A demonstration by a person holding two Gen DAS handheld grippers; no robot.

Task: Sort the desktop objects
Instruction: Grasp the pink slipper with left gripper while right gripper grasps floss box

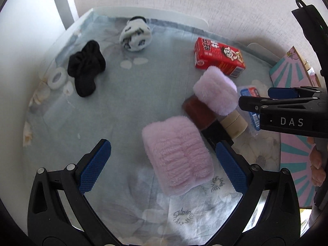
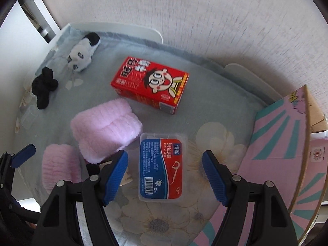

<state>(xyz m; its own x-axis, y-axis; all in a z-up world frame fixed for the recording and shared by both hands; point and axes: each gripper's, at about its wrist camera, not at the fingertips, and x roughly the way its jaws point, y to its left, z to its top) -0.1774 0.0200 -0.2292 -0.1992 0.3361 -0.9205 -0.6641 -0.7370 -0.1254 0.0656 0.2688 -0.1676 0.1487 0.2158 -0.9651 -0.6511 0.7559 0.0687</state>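
Note:
My left gripper (image 1: 162,164) is open and empty; a folded pink fluffy sock (image 1: 178,153) lies on the cloth between its fingers. A second pink sock (image 1: 215,90) rests on a brown bottle (image 1: 199,112). My right gripper (image 2: 165,176) is open around a blue and red dental floss box (image 2: 162,168) that lies flat on the cloth. A red milk carton (image 2: 149,85) lies behind it. The two pink socks show in the right view too, one larger (image 2: 104,131), one smaller (image 2: 60,166). A black sock (image 1: 86,69) and a black-and-white sock (image 1: 135,33) lie at the far left.
A pink and teal striped cardboard box (image 2: 287,157) stands at the right edge of the table. A white ring (image 1: 56,79) lies by the black sock. A beige tape roll (image 1: 234,123) sits beside the brown bottle. A white wall runs behind the table.

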